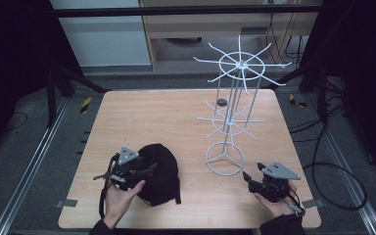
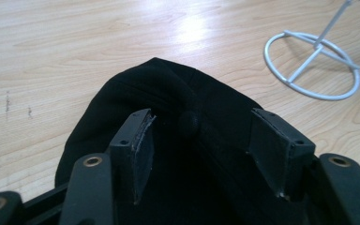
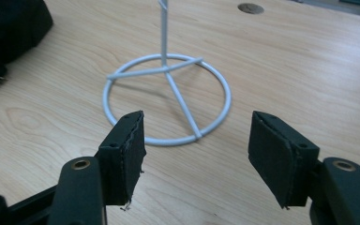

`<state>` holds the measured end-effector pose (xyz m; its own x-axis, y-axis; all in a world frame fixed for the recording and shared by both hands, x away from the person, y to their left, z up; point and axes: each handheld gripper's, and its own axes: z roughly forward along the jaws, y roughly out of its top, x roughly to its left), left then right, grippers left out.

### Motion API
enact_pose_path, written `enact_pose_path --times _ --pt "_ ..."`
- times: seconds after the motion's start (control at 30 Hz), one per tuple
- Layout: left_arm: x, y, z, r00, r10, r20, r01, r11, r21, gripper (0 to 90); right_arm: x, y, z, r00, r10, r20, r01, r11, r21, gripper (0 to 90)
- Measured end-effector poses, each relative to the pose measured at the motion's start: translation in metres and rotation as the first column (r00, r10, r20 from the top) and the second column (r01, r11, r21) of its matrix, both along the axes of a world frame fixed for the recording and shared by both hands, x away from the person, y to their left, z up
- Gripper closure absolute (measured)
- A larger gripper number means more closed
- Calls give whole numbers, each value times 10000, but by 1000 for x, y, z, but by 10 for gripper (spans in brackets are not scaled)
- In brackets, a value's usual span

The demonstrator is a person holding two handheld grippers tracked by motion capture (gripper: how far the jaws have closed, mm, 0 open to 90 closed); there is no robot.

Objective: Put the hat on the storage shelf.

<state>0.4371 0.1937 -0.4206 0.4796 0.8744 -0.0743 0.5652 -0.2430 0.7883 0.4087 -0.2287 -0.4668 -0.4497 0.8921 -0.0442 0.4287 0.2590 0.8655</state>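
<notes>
Picking up the black cap (image 1: 160, 172) from the tabletop (image 1: 147, 117) means closing the left gripper's (image 2: 201, 140) wide, empty jaws on its top, while the right gripper (image 3: 197, 140) waits, jaws apart, by the rack (image 1: 231, 117).

Black cap (image 1: 159, 171) lying on near-left part of wooden table (image 1: 142, 112), soft fabric, crown up w/ small round top button (image 2: 189, 123) showing in left gripper view; slightly slumped, dome shape, strap/buckle bit at its near-right edge. White wire display stand (image 1: 231, 117) upright just right of cap, apart from it, not touching; round ring base (image 3: 168, 98) w/ three spokes flat on table, thin centre pole, two tiers of radial hook arms, upper tier wider & all arms bare
</notes>
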Motion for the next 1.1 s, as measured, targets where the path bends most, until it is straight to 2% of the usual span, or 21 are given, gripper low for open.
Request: enact_pose_path --times 0.07,0.13,0.2,0.37,0.5,0.57,0.7,0.77,0.93,1.1 --pt "3 -2 -3 9997 33 -230 -31 10000 90 398 1 -2 -2 9999 -82 -113 82 10000 -10 365" --pt "5 -4 -6 9990 36 -442 -36 10000 7 398 2 -3 -3 9999 -114 -99 113 9999 -98 365" --pt "7 -6 -8 9985 63 -540 -58 9999 85 396 3 -3 -4 9997 -151 -204 151 9999 -7 365" --pt "12 -7 -18 9957 275 -880 -246 9991 349 423 6 -4 -8 9995 -112 -310 105 9997 -239 367" --pt "15 -4 -24 9923 424 -1160 -390 9987 313 501 7 -5 -9 9992 -82 -390 72 9996 -256 371" --pt "16 -2 -24 9919 505 -1167 -470 9984 318 585 7 -5 -9 9990 -78 -433 67 9997 -252 374" --pt "15 7 -21 9924 789 -943 -762 9966 313 730 8 -7 -10 9990 -111 -443 97 9995 -310 377" --pt "14 11 -19 9936 852 -748 -841 9963 176 765 8 -7 -10 9989 -109 -449 94 9994 -324 379" --pt "6 19 -7 9976 678 -101 -679 9976 -105 788 8 -8 -11 9988 -134 -471 119 9994 -313 381" --pt "-4 27 6 9971 347 682 -311 9981 -541 791 8 -8 -11 9985 -151 -525 135 9994 -308 384"
